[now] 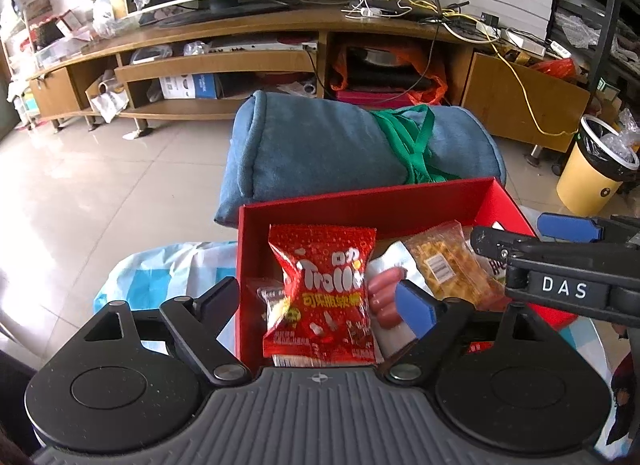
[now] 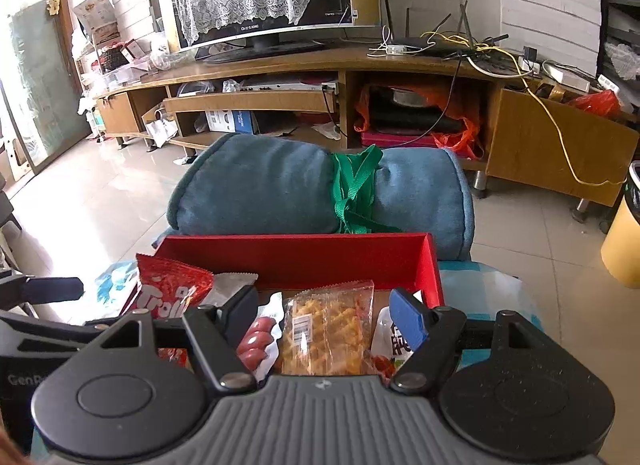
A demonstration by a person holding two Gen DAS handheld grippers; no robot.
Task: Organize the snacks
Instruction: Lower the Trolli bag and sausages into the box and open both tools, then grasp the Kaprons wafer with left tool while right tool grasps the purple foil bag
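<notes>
Snacks sit in the red box [image 1: 360, 211]: Trolli gummy bag [image 1: 326, 297] at its left, sausage pack [image 1: 384, 297] and waffle-crisp packet [image 2: 326, 331] further right. Left gripper [image 1: 320, 301] spread wide, nothing pinched, bag loose between its fingers. Right gripper [image 2: 326, 315] spread above the crisp packet, empty. Judgement: both look clear of the packets; before another grasp, line the pads square across a packet's narrow sides and avoid snagging the box wall.

The box [image 1: 440, 201] sits on the near table, and a rolled blanket [image 1: 312, 145] lies just behind it. In the box, the Trolli bag [image 1: 324, 289] lies at the left, the sausage pack [image 1: 384, 293] right of it, then the cracker pack [image 1: 448, 265]. The TV stand [image 1: 240, 61] runs along the far wall, with a bin [image 1: 592, 173] at the far right.
</notes>
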